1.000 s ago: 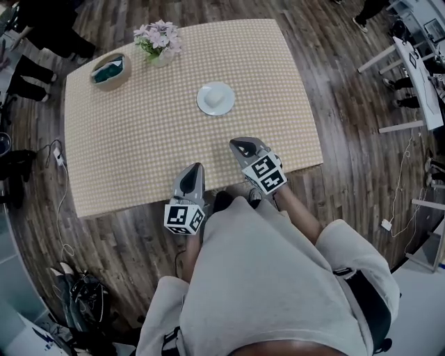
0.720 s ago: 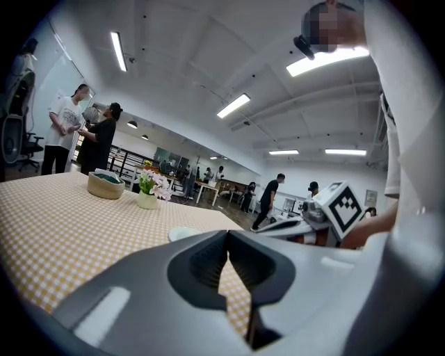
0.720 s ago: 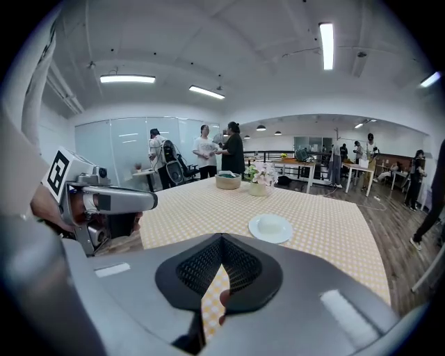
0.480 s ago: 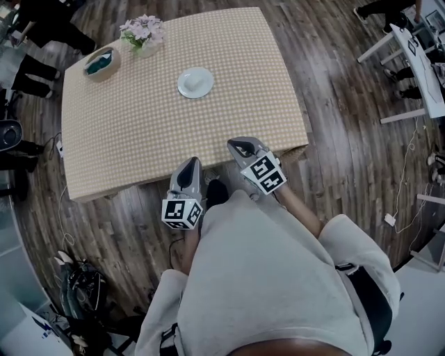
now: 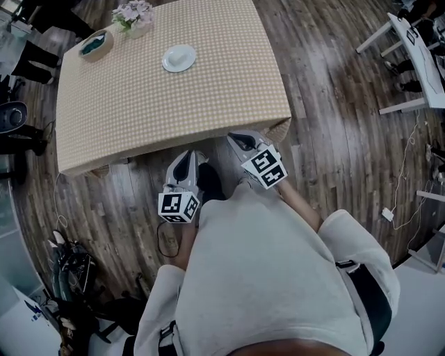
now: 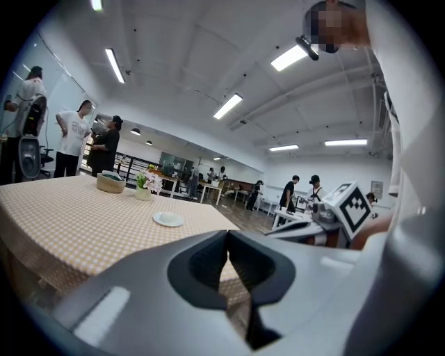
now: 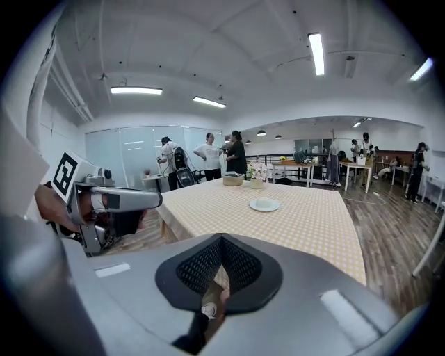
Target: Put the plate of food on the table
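A small white plate (image 5: 179,58) with a pale mound on it sits on the checked tablecloth of the table (image 5: 174,104), toward its far side. The left gripper view also has the plate (image 6: 168,220), and so does the right gripper view (image 7: 264,204). My left gripper (image 5: 186,156) is over the wooden floor just short of the table's near edge, its jaws shut with nothing in them (image 6: 227,236). My right gripper (image 5: 236,139) hangs at the near right corner, also shut and empty (image 7: 221,240). Both are well apart from the plate.
A vase of flowers (image 5: 134,15) and a basket bowl (image 5: 95,44) stand at the table's far left corner. Several people stand beyond the table (image 6: 69,135). White desks (image 5: 417,62) are at the right, with bags (image 5: 69,271) and a cable on the floor at the left.
Both grippers have drawn back from over the table's near edge to above the floor. In the head view the table and plate have slid up and away.
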Action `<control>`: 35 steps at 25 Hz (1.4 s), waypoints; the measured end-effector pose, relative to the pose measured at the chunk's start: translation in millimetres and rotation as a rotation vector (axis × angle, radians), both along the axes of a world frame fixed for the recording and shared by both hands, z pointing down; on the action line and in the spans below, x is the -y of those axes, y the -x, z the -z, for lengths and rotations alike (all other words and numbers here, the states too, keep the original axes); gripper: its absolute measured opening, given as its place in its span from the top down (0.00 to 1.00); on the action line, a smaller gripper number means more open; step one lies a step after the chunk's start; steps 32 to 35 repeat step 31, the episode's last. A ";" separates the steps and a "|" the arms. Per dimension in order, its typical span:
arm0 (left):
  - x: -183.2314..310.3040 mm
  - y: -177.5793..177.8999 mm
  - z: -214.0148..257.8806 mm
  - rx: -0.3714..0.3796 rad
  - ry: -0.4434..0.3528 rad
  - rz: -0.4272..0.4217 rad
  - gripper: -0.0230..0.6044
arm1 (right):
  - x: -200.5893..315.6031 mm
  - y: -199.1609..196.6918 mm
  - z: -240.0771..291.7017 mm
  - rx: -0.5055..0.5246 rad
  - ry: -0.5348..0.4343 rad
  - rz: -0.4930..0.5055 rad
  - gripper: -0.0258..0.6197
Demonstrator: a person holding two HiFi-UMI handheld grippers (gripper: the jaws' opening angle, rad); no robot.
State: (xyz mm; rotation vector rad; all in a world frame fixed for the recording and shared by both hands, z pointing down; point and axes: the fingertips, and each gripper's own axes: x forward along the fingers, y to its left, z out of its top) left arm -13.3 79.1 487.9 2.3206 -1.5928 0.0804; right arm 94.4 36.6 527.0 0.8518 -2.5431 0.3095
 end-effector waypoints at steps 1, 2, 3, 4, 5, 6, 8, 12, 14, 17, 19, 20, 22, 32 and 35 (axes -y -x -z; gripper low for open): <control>-7.8 -3.7 -0.9 0.000 0.000 0.006 0.95 | -7.0 -4.1 -0.3 0.002 0.000 0.001 0.96; -15.6 -7.5 -1.4 0.001 0.000 0.011 0.95 | -14.4 -7.9 0.1 0.005 -0.001 0.003 0.96; -23.4 -11.3 -1.5 0.001 0.000 0.016 0.95 | -22.1 -11.6 0.8 0.006 -0.002 0.006 0.96; -30.6 -14.9 -1.1 0.000 0.000 0.021 0.95 | -29.7 -15.0 1.4 0.008 -0.002 0.008 0.96; -36.9 -18.3 -0.5 0.001 0.000 0.025 0.95 | -36.4 -18.2 2.2 0.010 -0.002 0.011 0.96; -42.3 -21.7 0.2 0.002 -0.001 0.029 0.95 | -42.1 -21.0 3.1 0.012 -0.004 0.014 0.96; -50.7 -29.5 2.1 0.004 -0.005 0.031 0.95 | -50.8 -26.3 5.8 0.014 -0.008 0.021 0.96; -65.3 -40.5 3.9 -0.001 -0.010 0.037 0.95 | -64.2 -31.8 10.2 0.012 -0.017 0.031 0.96; -72.4 -41.5 3.2 -0.004 -0.004 0.036 0.95 | -72.3 -29.7 12.8 0.010 -0.021 0.037 0.96; -72.8 -41.5 4.0 -0.002 -0.001 0.020 0.95 | -77.3 -24.9 18.2 0.014 -0.026 0.036 0.96; -70.9 -40.0 7.3 0.002 0.000 0.007 0.95 | -79.7 -21.8 21.3 0.022 -0.022 0.028 0.96; -70.0 -38.8 9.2 0.003 -0.001 0.002 0.95 | -81.3 -19.9 22.8 0.024 -0.020 0.026 0.96; -67.7 -34.5 13.1 0.004 -0.004 -0.008 0.95 | -84.2 -14.1 25.1 0.025 -0.020 0.027 0.96; -54.8 -3.9 25.9 0.011 -0.020 -0.034 0.95 | -86.4 14.5 27.6 0.019 -0.004 0.007 0.96; -54.8 -3.9 25.9 0.011 -0.020 -0.034 0.95 | -86.4 14.5 27.6 0.019 -0.004 0.007 0.96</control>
